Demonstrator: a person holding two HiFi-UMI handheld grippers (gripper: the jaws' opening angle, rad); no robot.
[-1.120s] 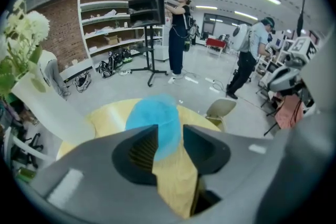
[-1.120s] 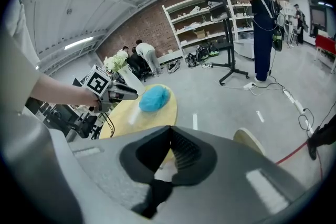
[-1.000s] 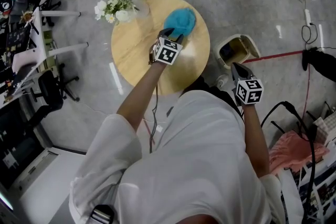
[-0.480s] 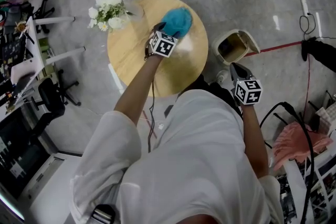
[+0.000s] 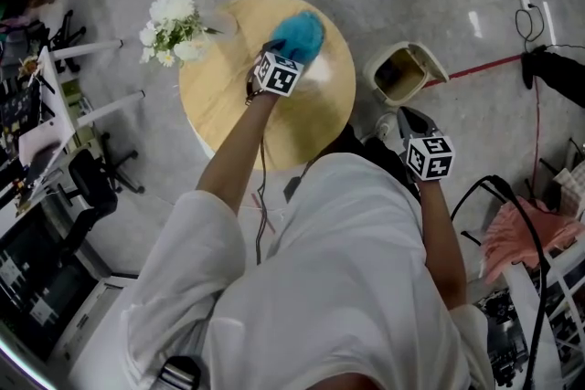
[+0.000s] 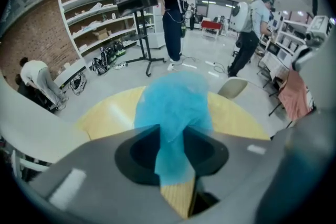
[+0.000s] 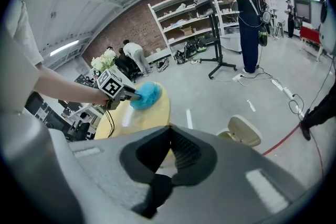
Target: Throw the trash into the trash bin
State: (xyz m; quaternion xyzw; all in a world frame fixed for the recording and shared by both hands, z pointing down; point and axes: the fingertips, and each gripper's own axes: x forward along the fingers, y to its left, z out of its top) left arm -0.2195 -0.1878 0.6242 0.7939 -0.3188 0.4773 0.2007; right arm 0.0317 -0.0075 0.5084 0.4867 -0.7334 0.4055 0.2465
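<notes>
The left claw reaches down onto the round bench of light wood. Its jaws are closing around the crumpled soft blue trash. The blue material fills the gap between the jaws and touches both sides, so the claw is already grasping it. The trash lies on the far part of the bench top, near the edge, and most of it spreads out beyond the jaw tips.

The right claw is clenched. Its jaw tips meet and there is nothing between them. It hangs above the grey floor, apart from the bench, and points down toward the small beige trash bin with the raised lid. This bin stands on the floor just beside the bench, on the right in the head view, between the bench and a red line on the floor.

A bunch of white flowers in a clear vase stands at the left edge of the bench, apart from the trash.
</notes>
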